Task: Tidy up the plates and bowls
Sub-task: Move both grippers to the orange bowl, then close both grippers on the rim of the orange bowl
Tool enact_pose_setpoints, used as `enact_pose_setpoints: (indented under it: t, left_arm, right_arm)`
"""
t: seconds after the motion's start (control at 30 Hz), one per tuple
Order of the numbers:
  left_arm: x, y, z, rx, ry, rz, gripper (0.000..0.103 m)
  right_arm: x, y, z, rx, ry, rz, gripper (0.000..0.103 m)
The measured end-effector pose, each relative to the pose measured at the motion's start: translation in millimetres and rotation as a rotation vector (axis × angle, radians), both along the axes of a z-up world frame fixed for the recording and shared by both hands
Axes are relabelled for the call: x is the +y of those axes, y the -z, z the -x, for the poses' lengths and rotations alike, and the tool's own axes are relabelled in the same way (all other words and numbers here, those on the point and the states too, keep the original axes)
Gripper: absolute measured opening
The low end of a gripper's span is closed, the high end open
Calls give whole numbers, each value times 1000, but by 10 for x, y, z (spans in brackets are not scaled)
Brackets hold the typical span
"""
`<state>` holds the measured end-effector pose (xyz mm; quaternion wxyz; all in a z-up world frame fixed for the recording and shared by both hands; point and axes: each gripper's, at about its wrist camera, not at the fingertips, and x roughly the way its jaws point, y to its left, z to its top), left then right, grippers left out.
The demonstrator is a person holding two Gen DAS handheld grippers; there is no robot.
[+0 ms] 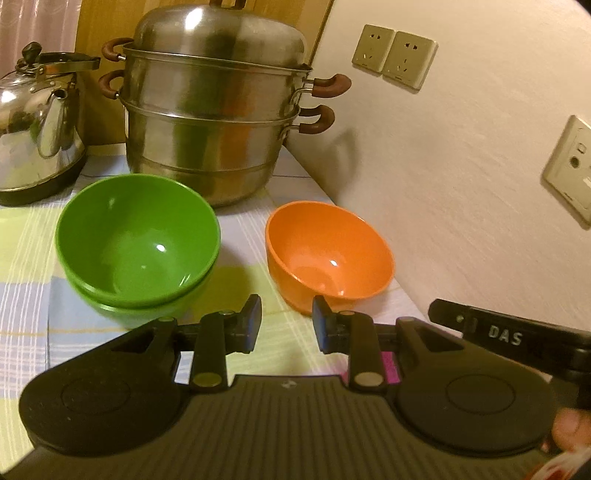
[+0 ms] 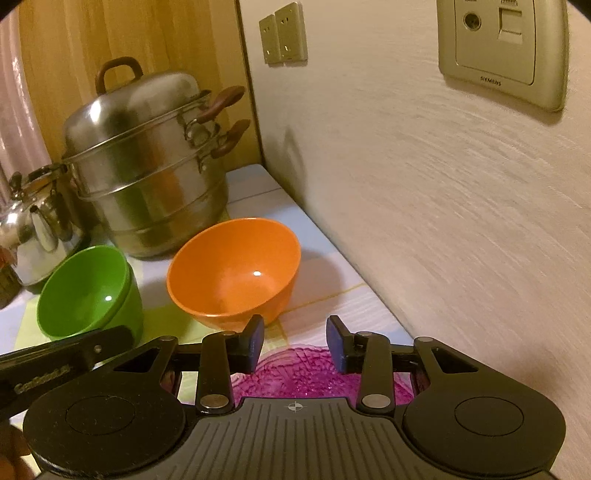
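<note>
Both tools, left (image 1: 286, 323) and right (image 2: 295, 343), gape empty near the orange bowl (image 1: 328, 251), wall (image 1: 461, 203) close beside.

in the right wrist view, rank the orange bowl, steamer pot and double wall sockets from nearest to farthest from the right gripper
1. Orange bowl: just ahead of the right gripper, slightly left of it, on the tablecloth.
2. Steamer pot: behind the bowl, to the left, against the wooden panel.
3. Double wall sockets: farthest, high on the wall near the corner.

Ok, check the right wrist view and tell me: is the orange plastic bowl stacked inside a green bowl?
No, the orange plastic bowl sits alone on the checked tablecloth, apart from the stacked green plastic bowls.
</note>
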<state>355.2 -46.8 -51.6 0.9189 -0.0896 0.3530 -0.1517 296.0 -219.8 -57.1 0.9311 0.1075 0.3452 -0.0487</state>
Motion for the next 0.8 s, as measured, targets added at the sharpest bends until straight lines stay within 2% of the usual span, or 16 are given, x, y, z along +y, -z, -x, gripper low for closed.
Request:
enact_pose_setpoints:
  t: [0.17, 0.37, 0.8]
  left_arm:
    - [-82, 66, -170, 8, -7, 15, 26]
    - [-186, 204, -352, 30, -38, 51, 26]
    - [-275, 460, -617, 47, -141, 91, 26]
  right_arm:
    - [-70, 30, -169, -15, 8, -26, 38]
    - [-194, 191, -431, 10, 30, -127, 38]
    - [-325, 389, -785, 21, 50, -171, 37]
